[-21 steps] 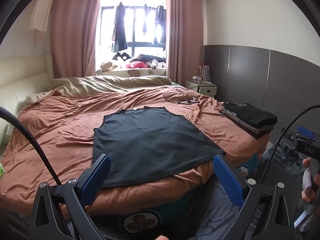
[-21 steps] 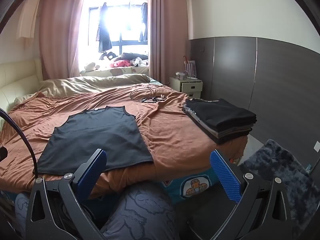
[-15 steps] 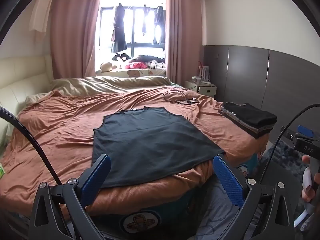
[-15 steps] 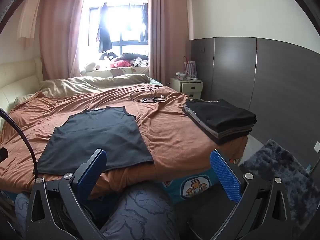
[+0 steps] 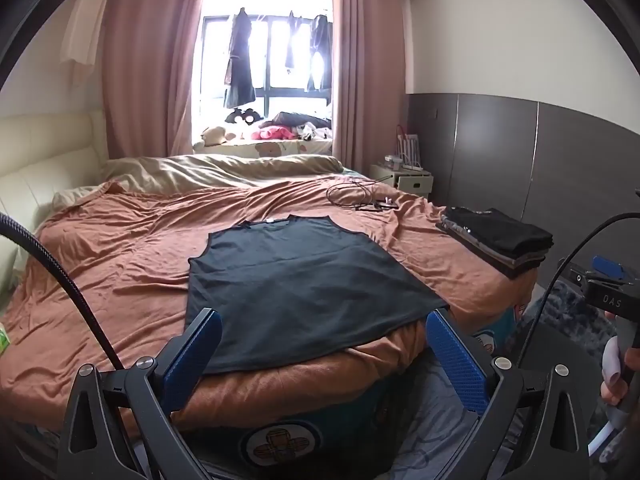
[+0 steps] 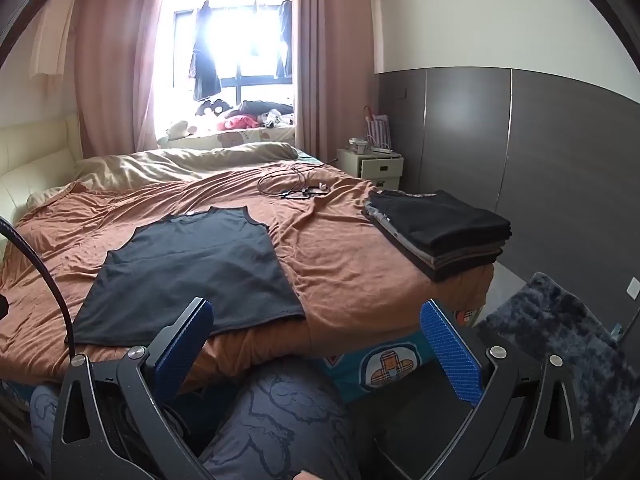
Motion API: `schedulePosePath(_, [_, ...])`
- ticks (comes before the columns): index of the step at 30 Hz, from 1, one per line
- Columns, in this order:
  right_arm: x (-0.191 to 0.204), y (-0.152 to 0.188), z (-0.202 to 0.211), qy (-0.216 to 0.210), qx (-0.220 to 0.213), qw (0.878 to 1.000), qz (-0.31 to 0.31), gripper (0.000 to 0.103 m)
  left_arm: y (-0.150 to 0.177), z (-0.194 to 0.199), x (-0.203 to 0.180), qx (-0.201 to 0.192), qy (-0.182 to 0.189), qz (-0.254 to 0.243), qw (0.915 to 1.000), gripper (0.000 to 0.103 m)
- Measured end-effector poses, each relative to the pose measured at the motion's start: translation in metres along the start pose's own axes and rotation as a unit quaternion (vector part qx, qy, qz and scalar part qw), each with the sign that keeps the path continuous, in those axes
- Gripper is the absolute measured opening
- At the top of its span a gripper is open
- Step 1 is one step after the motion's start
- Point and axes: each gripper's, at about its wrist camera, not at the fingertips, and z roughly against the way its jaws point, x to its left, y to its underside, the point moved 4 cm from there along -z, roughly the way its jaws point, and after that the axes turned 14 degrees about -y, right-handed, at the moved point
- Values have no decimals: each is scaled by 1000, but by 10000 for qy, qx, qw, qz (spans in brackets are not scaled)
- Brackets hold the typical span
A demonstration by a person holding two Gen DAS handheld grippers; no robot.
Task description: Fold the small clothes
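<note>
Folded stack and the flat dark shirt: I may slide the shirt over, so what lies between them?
Only bare, wrinkled orange bedsheet separates the dark shirt from the folded stack, clearest in the right wrist view.

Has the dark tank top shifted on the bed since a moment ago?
No. The dark tank top lies flat, same distance from the folded stack as before.

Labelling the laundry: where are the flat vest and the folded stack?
vest (image 5: 304,280), left wrist view, middle of the fabric
folded stack (image 6: 440,220), right wrist view, top black garment
</note>
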Motion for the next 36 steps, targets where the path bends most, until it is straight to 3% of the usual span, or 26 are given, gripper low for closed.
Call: schedulePosePath(36, [2, -1, -2, -76, -46, 9999, 75, 103, -1, 13, 2, -118, -28, 50, 9999, 103])
